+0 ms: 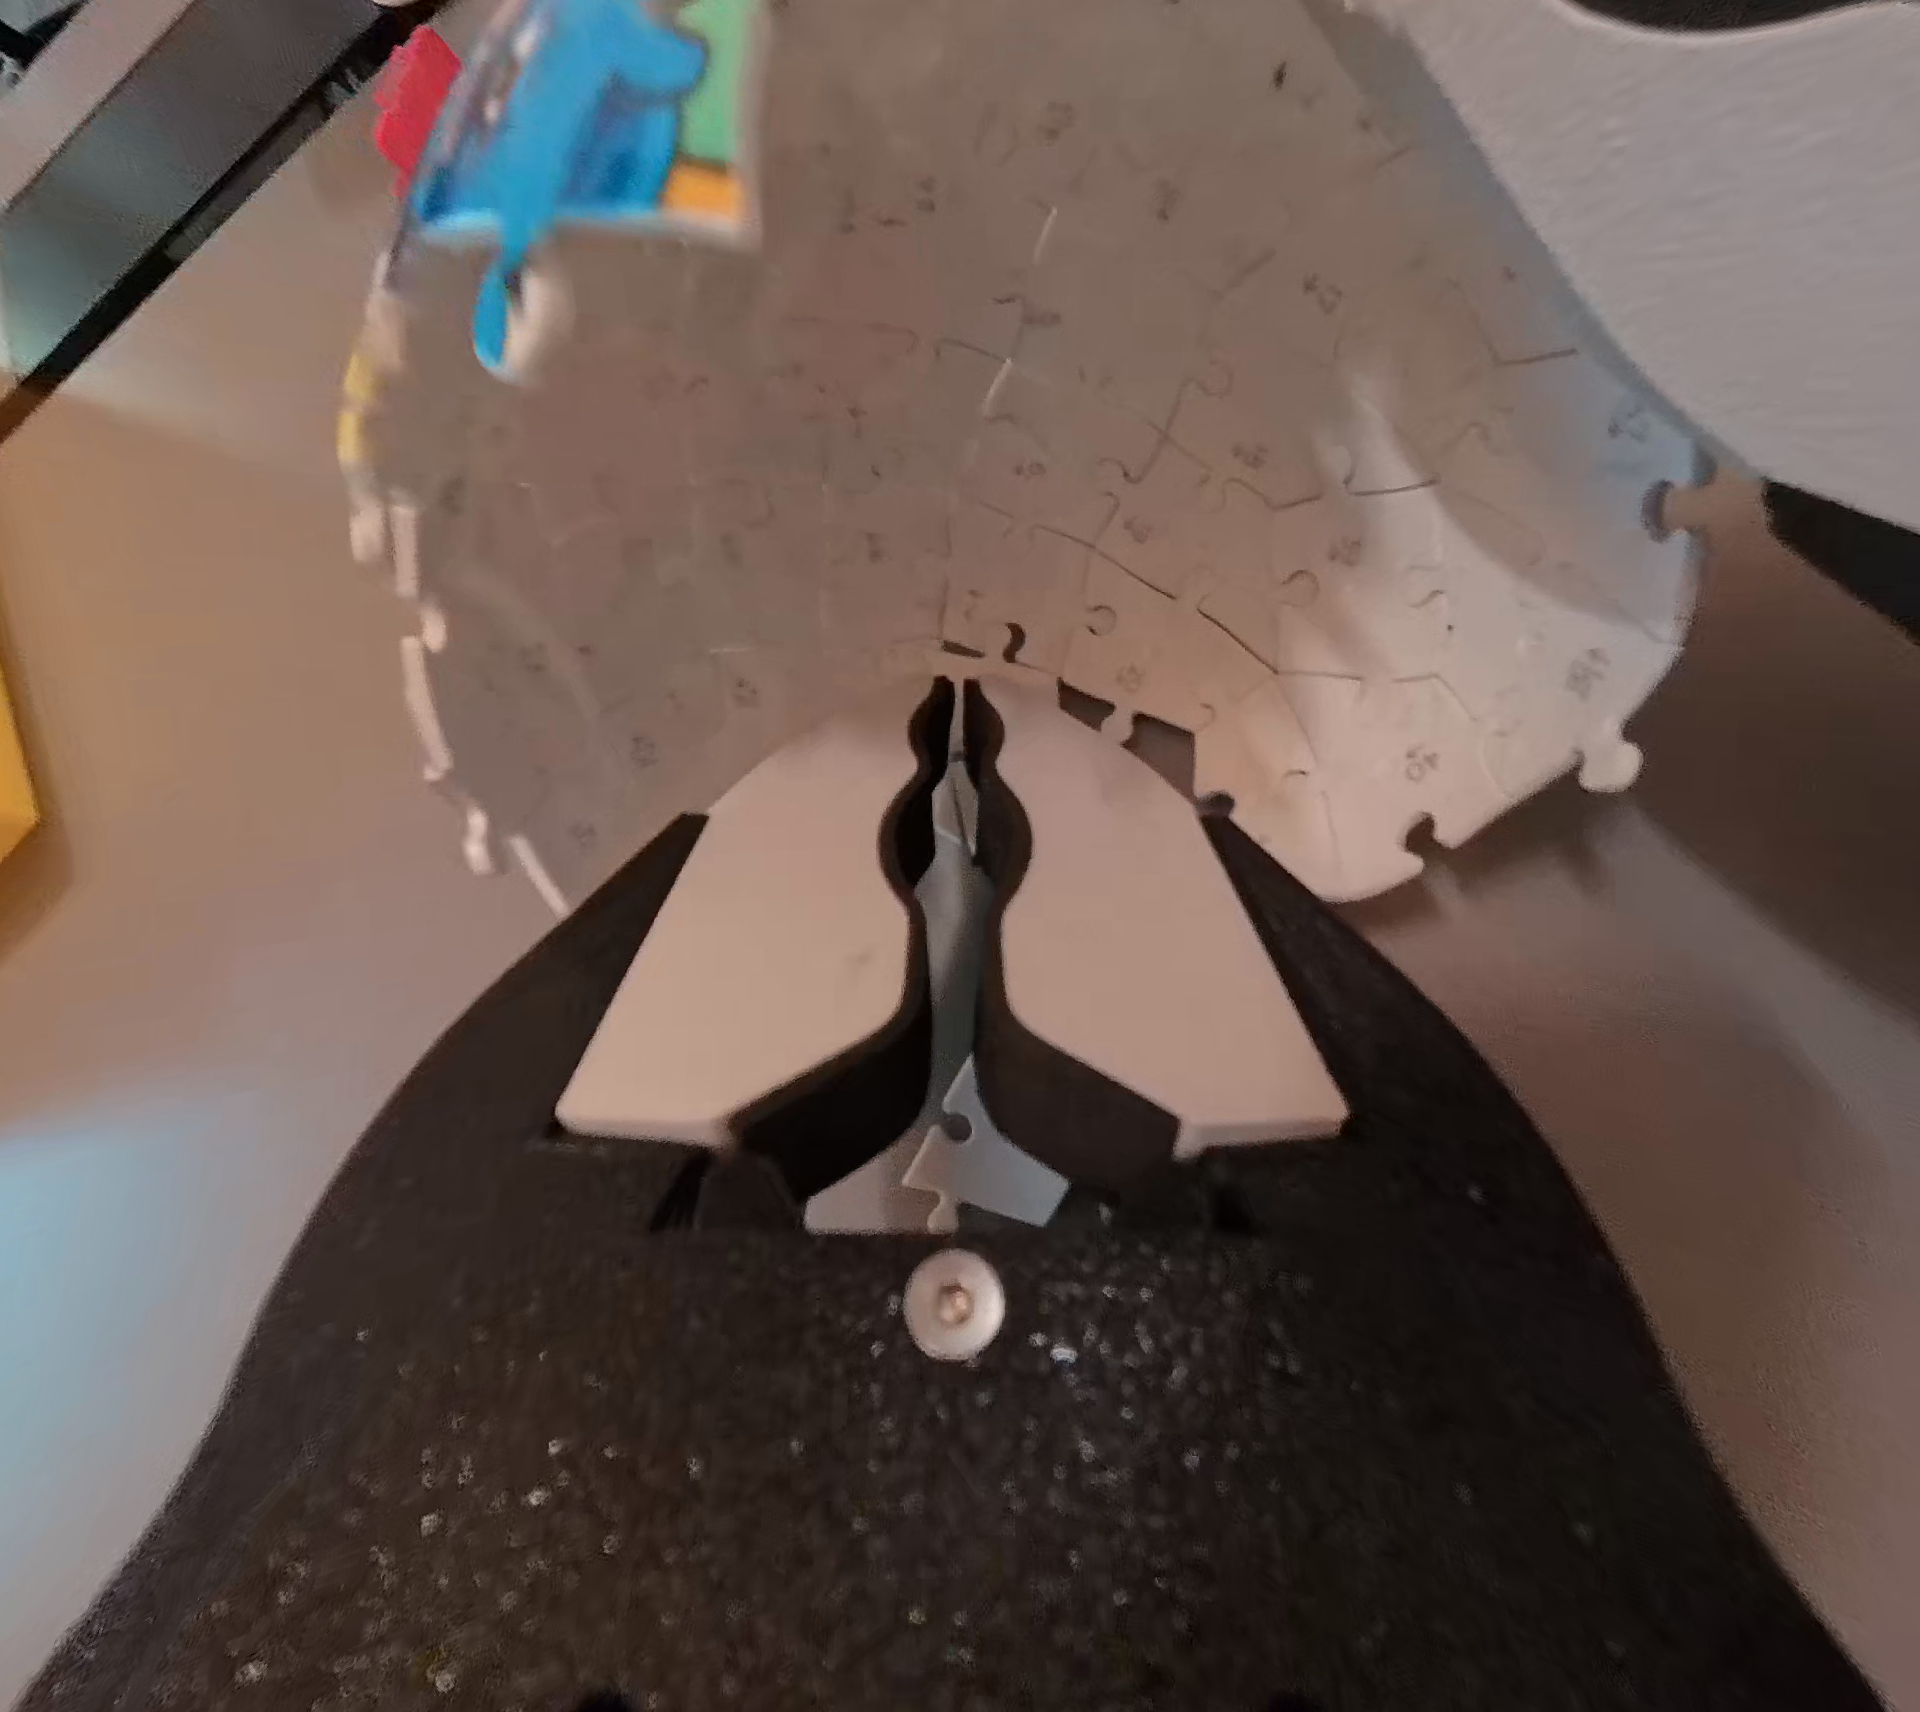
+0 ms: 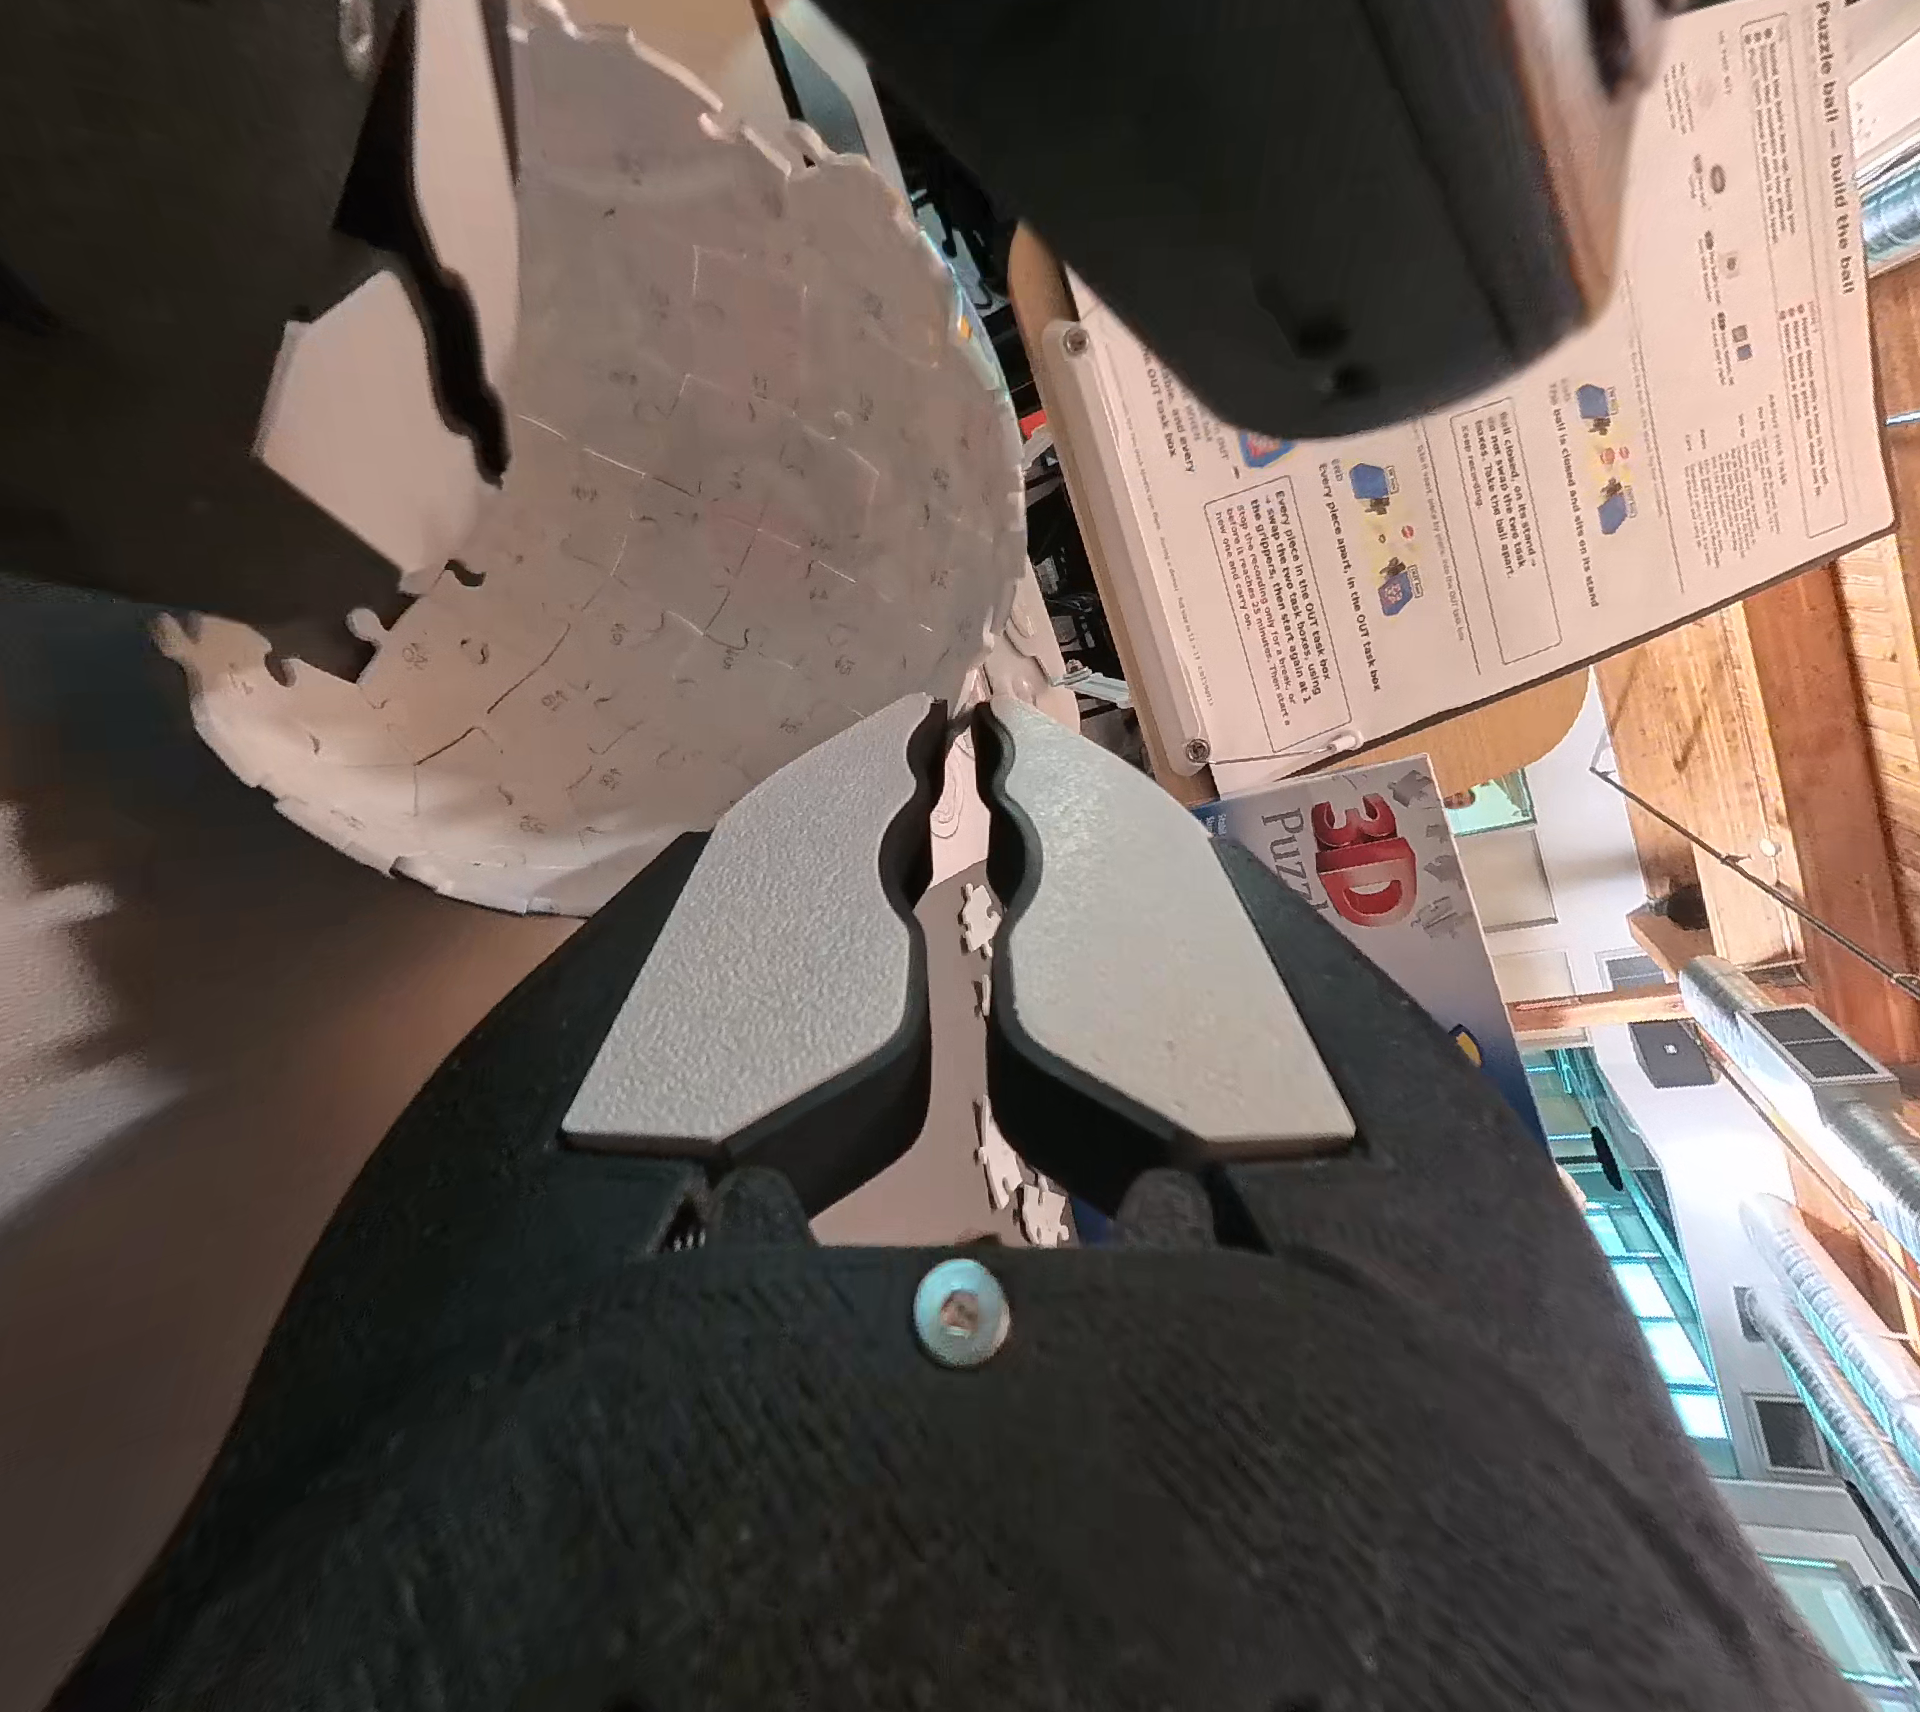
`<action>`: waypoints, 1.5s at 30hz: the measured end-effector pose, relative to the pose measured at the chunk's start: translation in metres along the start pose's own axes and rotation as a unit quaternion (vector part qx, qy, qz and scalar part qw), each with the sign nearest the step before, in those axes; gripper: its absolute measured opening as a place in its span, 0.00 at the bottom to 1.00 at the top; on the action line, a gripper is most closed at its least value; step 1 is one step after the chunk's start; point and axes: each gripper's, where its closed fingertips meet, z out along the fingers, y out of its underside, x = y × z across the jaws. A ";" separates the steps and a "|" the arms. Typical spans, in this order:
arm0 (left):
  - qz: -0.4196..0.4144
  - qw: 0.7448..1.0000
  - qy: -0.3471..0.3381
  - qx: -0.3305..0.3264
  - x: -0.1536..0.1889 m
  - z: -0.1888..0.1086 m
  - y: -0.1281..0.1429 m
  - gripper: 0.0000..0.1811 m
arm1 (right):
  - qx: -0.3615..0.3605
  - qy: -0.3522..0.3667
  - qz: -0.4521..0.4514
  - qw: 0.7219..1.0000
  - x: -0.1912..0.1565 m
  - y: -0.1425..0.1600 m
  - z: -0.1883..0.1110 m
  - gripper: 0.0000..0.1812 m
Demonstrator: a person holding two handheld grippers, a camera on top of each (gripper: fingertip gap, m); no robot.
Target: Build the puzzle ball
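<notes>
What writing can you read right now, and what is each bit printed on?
I don't copy out writing; these things bear it.
Puzzle shell: small marks on the white piece backs, mostly blurred.
White instruction sheet: printed lines and small pictures.
Blue box: large red and grey lettering.

puzzle ball [image 1: 1039, 363] top (blurred) beyond frame

Dim warm indoor light. Left wrist view blurred ahead of the fingers, puzzle shell [image 1: 1039, 363] soft, brighter right of them. Right wrist view sharper; fisheye bending at edges, window glare far right.
</notes>
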 end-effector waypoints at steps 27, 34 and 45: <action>0.041 0.999 -0.027 -0.018 -0.011 0.006 0.001 0.03 | 0.007 -0.002 0.005 1.000 -0.001 0.000 0.004 0.03; 0.047 0.997 -0.052 -0.027 -0.011 0.013 0.002 0.02 | 0.009 -0.002 0.009 1.000 -0.001 0.000 0.004 0.03; 0.073 0.997 -0.020 -0.007 -0.007 0.014 0.001 0.00 | 0.009 -0.002 0.007 1.000 -0.001 0.002 0.004 0.03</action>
